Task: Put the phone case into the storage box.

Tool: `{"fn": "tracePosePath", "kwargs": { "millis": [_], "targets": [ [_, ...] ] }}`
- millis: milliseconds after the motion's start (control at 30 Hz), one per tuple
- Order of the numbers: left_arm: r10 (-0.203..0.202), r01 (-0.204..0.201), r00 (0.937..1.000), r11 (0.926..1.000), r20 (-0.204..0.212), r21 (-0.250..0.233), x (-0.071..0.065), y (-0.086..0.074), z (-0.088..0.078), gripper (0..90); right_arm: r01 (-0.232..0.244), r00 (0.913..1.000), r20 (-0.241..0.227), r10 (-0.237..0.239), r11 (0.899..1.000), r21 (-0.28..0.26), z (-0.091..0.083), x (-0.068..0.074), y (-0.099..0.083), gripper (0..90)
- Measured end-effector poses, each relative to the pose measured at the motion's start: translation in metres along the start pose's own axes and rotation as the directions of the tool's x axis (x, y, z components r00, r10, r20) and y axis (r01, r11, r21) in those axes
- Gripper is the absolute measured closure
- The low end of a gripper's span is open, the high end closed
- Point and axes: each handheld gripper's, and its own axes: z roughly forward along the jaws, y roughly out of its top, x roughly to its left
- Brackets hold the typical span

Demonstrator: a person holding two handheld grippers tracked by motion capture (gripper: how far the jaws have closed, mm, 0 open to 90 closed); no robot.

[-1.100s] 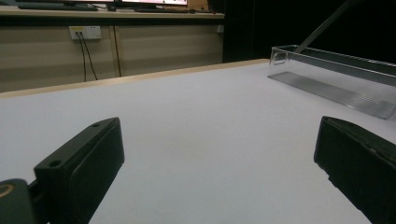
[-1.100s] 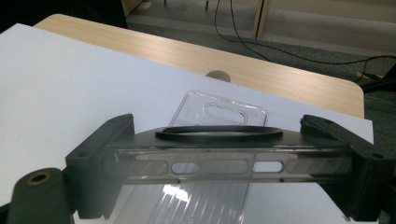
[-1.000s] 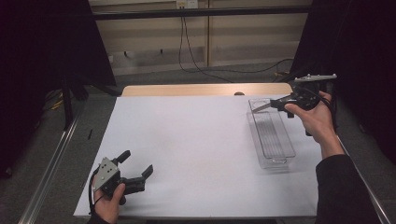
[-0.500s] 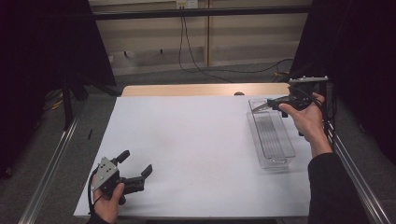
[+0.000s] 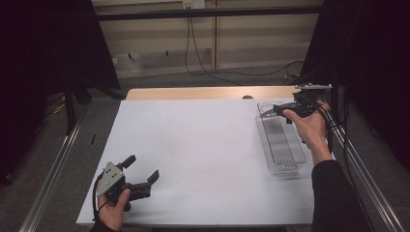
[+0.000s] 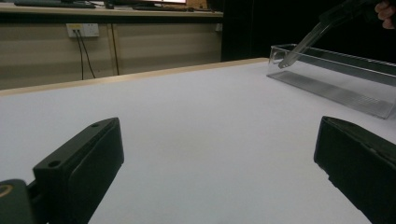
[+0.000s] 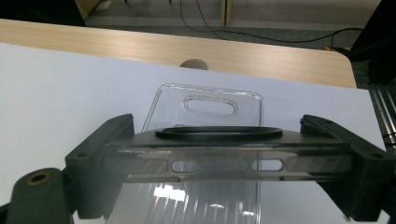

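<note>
Starting at the far left with the left gripper (image 5: 143, 166): held low in the person's left hand (image 5: 113, 210), just above the white sheet (image 5: 203, 145). Released, jaws spread wide, nothing but bare sheet between them in its own view (image 6: 219, 163). Looking ahead and to the right of those jaws, well apart from them: the clear tray (image 6: 336, 70), and a see-through strip slanting down over its near end, the clear phone case (image 6: 303, 42).

Moving right across open sheet to the right gripper (image 5: 276, 110), gripped in the right hand (image 5: 309, 128) and raised above the far end of the tray (image 5: 285, 170). Clenched, grasping the phone case (image 7: 219, 163) by its two ends, one jaw at each side. Lying flat and crosswise between the jaws, edge-on to the camera. Transparent with a faint grey tint, long and thin, with a row of small oblong cut-outs along the facing edge. Topped with a thin black ring (image 7: 218, 133), seen nearly edge-on, at the middle.

Directly beneath and beyond the held case: the tray's far wall (image 7: 163, 95) with rounded corners and an oval handle slot, plus a ribbed floor catching glints of light under the jaws. Whether case touches tray: cannot tell, though apparently held clear of it. Past the tray, ahead of the jaws: the sheet's end, then a strip of wooden tabletop (image 7: 261, 56).
</note>
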Motion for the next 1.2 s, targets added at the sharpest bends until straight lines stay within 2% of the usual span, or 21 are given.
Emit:
{"fn": "tracePosePath", "kwargs": {
  "millis": [133,400,700,1067,1200],
  "targets": [
    [-0.002,0.002,1.0,1.0,-0.002,0.005,0.0,0.0,0.001,1.5,0.008,0.9996,0.028,-0.008,1.0,-0.01,0.004,0.004,0.0,11.5],
    [-0.007,0.007,1.0,1.0,-0.002,0.005,0.0,-0.001,0.001,1.5,-0.01,0.9978,0.066,0.01,1.0,0.004,0.014,0.01,0.0,11.5],
    [-0.005,0.006,0.9999,0.9999,-0.009,0.014,0.001,-0.001,0.002,1.6,-0.014,0.9938,0.11,0.016,1.0,-0.019,0.022,0.017,-0.001,11.5],
    [0.0,0.0,1.0,0.9998,-0.006,0.019,0.001,-0.001,0.002,1.6,-0.043,0.9899,0.134,0.047,0.998,-0.038,0.027,0.019,0.0,11.5],
    [-0.002,0.002,1.0,0.9998,-0.005,0.021,0.001,-0.001,0.002,1.6,-0.036,0.988,0.149,0.042,0.998,-0.042,0.03,0.022,0.002,11.5]
  ]
}}
